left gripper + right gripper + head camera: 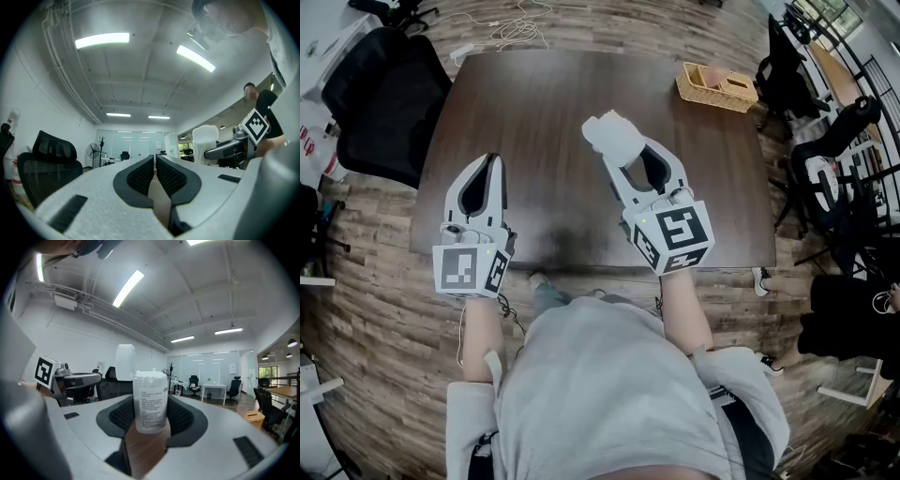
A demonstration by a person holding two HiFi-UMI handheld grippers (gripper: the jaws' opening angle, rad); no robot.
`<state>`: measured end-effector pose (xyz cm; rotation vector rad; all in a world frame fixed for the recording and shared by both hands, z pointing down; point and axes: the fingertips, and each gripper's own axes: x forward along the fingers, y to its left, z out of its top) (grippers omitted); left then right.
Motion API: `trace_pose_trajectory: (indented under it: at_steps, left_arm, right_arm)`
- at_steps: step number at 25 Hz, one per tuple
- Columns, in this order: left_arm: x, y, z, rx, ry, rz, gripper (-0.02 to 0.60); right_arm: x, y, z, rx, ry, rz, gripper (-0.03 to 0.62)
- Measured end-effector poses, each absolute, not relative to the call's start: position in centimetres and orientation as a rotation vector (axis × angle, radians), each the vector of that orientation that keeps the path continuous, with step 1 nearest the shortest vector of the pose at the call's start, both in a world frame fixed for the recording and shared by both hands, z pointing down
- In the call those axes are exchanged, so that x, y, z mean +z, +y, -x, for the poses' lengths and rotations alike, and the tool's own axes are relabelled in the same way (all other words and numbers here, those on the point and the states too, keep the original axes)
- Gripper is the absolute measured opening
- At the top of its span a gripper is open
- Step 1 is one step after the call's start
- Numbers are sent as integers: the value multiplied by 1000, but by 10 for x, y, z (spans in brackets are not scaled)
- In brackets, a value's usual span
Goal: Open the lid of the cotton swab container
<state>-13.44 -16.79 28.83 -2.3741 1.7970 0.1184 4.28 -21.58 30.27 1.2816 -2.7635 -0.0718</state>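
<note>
1. A dark wooden bench [544, 103] stands on a plank floor in an office, with a black chair [384, 94] at its far left corner.
2. A wicker basket [717, 86] sits near the bench's far right corner. It holds a pinkish thing and a paler one, both too small to name.
3. The right gripper [626, 155] is held above the bench, and its fingers [185, 416] clasp the cotton swab container [150, 401] by its sides.
4. The container is upright, a clear cylinder with a printed label, packed with swabs whose white heads crowd the top. I cannot tell whether a lid covers them.
5. The left gripper [494, 159] is held near the bench's near left edge, well apart from the container. Its fingers [140, 176] are pressed together with nothing between them.
</note>
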Motion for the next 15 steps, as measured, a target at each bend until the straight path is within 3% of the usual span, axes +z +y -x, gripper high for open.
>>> trace_pose_trajectory:
  at_steps: [15]
  left_arm:
    - [284,-172,130,128,1794,2375,21]
  right_arm:
    - [299,-219,-48,-84,-2764,-1289,192]
